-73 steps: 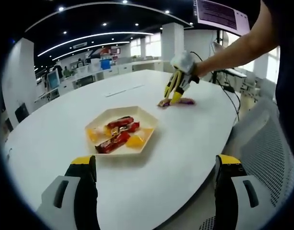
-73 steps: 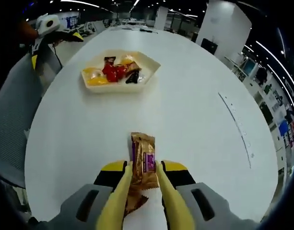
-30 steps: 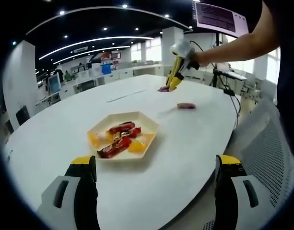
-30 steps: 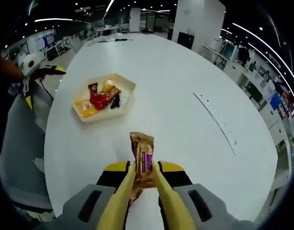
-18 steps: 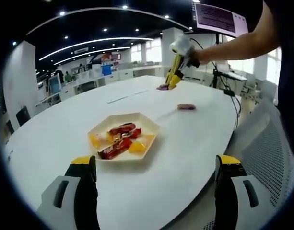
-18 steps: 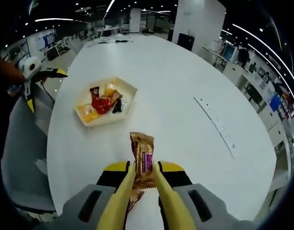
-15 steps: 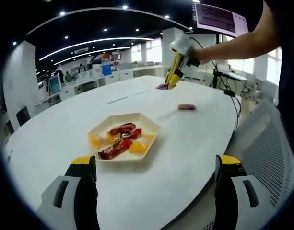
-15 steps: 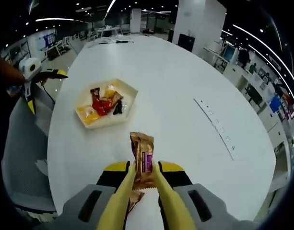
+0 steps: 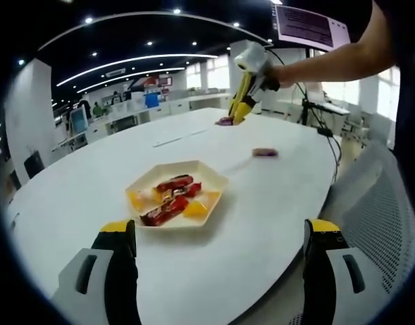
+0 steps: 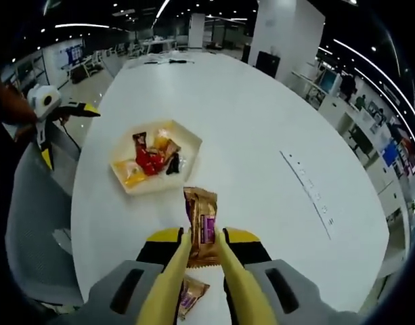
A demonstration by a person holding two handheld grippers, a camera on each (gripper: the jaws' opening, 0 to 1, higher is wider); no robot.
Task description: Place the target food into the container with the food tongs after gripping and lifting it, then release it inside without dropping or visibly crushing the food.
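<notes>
While your right tongs [image 10: 197, 261] hang above the counter [image 10: 261, 135], this is how things stand:
Right tongs: the yellow arms are pinched narrow on a brown snack bar [image 10: 202, 227] with a purple label, which sticks out forward between them, clear of the surface.
Second bar: another wrapped bar [image 10: 190, 296] lies flat on the counter under your tongs.
Container: the hexagonal tray [image 10: 183, 157] sits ahead and to the left, with red, orange and dark packets inside.
Left tongs: your left tongs [image 9: 219, 271] stand spread wide, gripping nothing.
</notes>
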